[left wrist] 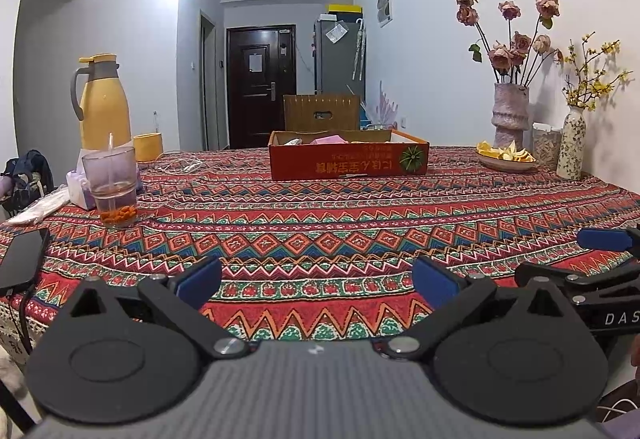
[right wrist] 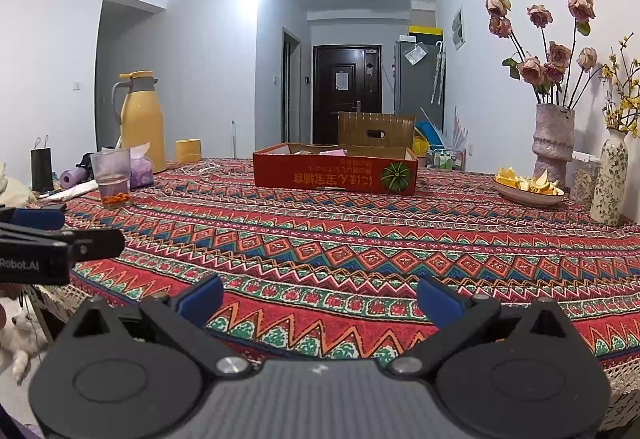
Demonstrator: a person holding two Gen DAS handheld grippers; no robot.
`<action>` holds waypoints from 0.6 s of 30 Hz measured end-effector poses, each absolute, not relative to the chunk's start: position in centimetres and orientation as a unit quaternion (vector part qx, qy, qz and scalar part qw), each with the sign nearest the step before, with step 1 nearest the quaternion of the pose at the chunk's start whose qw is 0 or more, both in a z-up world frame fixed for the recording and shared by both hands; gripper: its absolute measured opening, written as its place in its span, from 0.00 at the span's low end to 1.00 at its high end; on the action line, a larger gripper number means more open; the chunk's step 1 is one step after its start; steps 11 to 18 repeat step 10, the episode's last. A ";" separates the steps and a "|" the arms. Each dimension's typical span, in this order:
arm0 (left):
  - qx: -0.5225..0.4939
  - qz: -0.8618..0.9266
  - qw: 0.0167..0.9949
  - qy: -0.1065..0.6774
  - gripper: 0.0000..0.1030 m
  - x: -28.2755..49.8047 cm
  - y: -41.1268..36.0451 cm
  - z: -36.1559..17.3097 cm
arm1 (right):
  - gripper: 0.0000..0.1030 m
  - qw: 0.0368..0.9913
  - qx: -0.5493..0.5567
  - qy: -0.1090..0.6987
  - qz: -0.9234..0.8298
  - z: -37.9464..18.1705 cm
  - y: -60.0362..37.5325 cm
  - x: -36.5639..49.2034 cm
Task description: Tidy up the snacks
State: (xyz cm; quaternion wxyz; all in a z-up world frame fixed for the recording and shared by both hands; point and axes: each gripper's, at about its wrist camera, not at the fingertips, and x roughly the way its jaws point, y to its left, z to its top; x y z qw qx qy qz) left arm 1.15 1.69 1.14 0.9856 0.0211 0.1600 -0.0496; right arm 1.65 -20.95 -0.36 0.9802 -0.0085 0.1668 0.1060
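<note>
A shallow red cardboard box (left wrist: 348, 158) with a green melon print sits at the far middle of the patterned tablecloth (left wrist: 320, 223); pale and pink packets show inside it (left wrist: 326, 139). The box also shows in the right wrist view (right wrist: 335, 175). My left gripper (left wrist: 318, 279) is open and empty, low over the table's near edge. My right gripper (right wrist: 320, 299) is open and empty, also at the near edge. Each gripper's side shows in the other's view: the right one (left wrist: 592, 279) and the left one (right wrist: 48, 239).
A yellow thermos jug (left wrist: 103, 105), a glass with orange bits (left wrist: 114, 187), a tissue pack and a phone (left wrist: 22, 263) stand at the left. A plate of peel (left wrist: 506, 157), a rose vase (left wrist: 510, 115) and a floral vase (left wrist: 571, 145) stand at the right. A wooden chair back (left wrist: 322, 113) is behind the box.
</note>
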 end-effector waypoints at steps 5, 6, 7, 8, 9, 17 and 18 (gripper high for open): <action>0.019 -0.049 0.986 0.158 1.00 1.1 1.8 1.1 | 1.00 0.980 -0.009 0.168 0.105 -0.4 -20.9 1.6; 0.018 -0.048 0.986 0.159 1.00 1.1 1.8 1.1 | 1.00 0.980 -0.009 0.168 0.105 -0.5 -20.9 1.6; 0.018 -0.047 0.986 0.160 1.00 1.1 1.8 1.1 | 1.00 0.980 -0.009 0.167 0.106 -0.5 -20.9 1.6; 0.017 -0.045 0.986 0.160 1.00 1.1 1.8 1.1 | 1.00 0.980 -0.010 0.167 0.106 -0.5 -20.9 1.6; 0.015 -0.045 0.986 0.160 1.00 1.0 1.9 1.1 | 1.00 0.980 -0.010 0.168 0.106 -0.5 -20.8 1.6; 0.014 -0.049 0.985 0.162 1.00 1.0 2.0 1.1 | 1.00 0.980 -0.010 0.168 0.106 -0.5 -20.8 1.6; 0.014 -0.049 0.985 0.162 1.00 1.0 2.0 1.1 | 1.00 0.980 -0.010 0.168 0.106 -0.5 -20.8 1.6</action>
